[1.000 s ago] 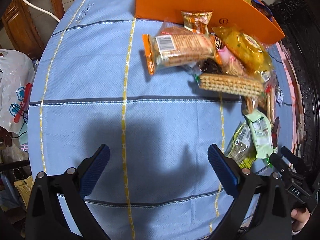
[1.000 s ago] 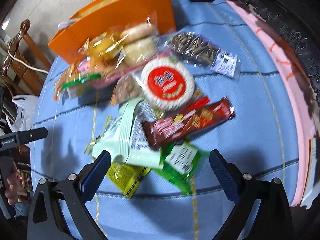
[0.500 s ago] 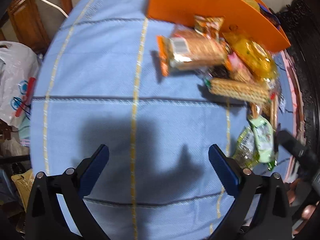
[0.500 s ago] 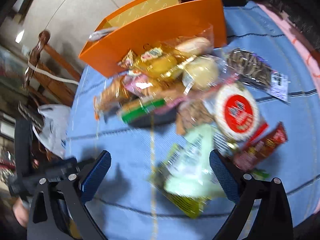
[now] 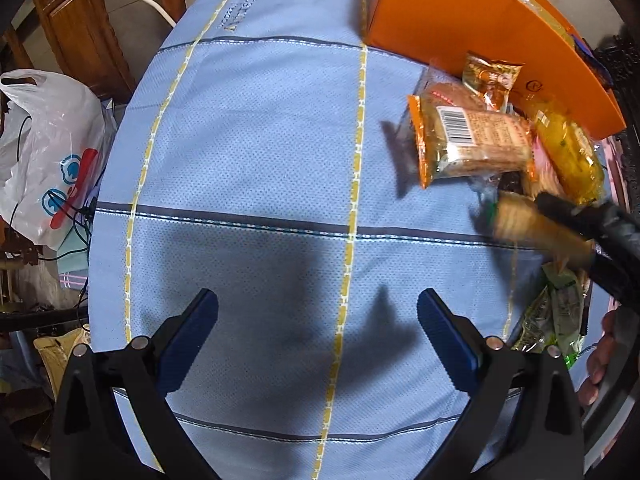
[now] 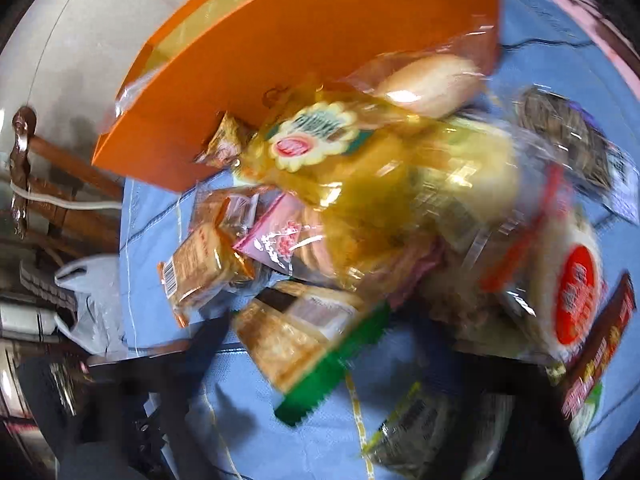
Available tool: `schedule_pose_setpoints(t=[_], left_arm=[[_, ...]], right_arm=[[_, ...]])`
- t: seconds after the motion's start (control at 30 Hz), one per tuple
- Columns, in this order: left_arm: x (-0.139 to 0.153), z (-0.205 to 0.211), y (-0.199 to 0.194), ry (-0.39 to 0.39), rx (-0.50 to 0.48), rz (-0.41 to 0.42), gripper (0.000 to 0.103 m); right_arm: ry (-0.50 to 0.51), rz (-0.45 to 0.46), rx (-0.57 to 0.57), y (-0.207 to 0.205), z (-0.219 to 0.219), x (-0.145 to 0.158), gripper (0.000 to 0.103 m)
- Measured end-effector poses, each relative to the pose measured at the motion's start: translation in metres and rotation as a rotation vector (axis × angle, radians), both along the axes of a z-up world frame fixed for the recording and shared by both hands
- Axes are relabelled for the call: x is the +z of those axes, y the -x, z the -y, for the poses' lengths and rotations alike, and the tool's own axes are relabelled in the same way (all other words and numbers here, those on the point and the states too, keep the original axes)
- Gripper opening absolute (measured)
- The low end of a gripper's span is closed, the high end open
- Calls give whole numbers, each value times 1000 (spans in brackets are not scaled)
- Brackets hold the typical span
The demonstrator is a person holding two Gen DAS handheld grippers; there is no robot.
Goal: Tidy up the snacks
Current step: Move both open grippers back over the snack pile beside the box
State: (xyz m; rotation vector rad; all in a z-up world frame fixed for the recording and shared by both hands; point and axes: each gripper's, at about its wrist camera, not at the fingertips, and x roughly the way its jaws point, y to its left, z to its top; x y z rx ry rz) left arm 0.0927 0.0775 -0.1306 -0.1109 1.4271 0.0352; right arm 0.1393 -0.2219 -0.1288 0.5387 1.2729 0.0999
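Left wrist view: the left tongs [image 5: 318,332] hang with jaws spread wide over bare blue checked cloth on the tabletop [image 5: 248,152], with nothing between them. The snacks lie heaped at the right, in front of an orange box [image 5: 452,20]: a cracker pack with a barcode [image 5: 472,144], a yellow packet [image 5: 568,152] and green packets [image 5: 556,316] near the table edge. The right tongs [image 5: 560,220] reach in from the right around a blurred wafer pack [image 5: 528,226]. A white plastic bag [image 5: 48,152] sits off the tabletop at the left.

Right wrist view: the picture is smeared. The jaws of the right tongs have just been closing, and the wafer pack with its green end [image 6: 308,344] lies between the dark left finger [image 6: 208,340] and the right one; whether the pads already press on it I cannot tell. Beyond it lie the yellow packet [image 6: 332,160], a bun in clear wrap [image 6: 428,80] and a round red-labelled pack [image 6: 576,284], against the orange box [image 6: 320,32].
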Motion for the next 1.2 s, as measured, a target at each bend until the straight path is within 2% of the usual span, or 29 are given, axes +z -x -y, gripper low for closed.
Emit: schedule_pose_setpoints(t=[0.07, 0.13, 0.3, 0.4, 0.53, 0.6, 0.7, 0.73, 0.77, 0.87, 0.9, 1.03, 1.13, 1.2], left_arm=[[0, 2, -3, 0, -4, 4, 98], [4, 7, -7, -13, -27, 25, 98], [20, 35, -28, -83, -165, 136, 98], [24, 56, -47, -108, -228, 167, 98], [16, 78, -60, -139, -299, 192, 98], [9, 90, -66, -181, -379, 201, 99], [5, 107, -71, -184, -470, 200, 99], [3, 111, -71, -180, -490, 191, 99], [1, 115, -71, -179, -498, 174, 99], [-12, 127, -62, -132, -532, 105, 99], [-17, 131, -58, -89, -538, 81, 99], [-23, 129, -49, -9, -509, 40, 99], [-7, 114, -51, 50, -451, 90, 99], [6, 116, -54, 52, -466, 126, 99]], right_arm=[[-73, 6, 13, 1, 6, -2, 34], [-98, 12, 23, 7, 17, 0, 31], [-131, 50, 54, 37, 48, 11, 28], [-87, 76, 78, 56, 60, 15, 27], [-114, 65, 86, 71, 69, 7, 29], [-139, 53, 95, 75, 70, 1, 30], [-165, 68, 138, 81, 67, 3, 57], [-162, 73, 165, 79, 60, 4, 71], [-147, 79, 190, 79, 54, 6, 80], [-92, 77, 248, 79, 36, 9, 93], [-87, 73, 270, 78, 31, 10, 95], [-105, 79, 273, 77, 35, 19, 95], [-15, 129, 251, 77, 47, 33, 98], [13, 140, 237, 75, 58, 37, 98]])
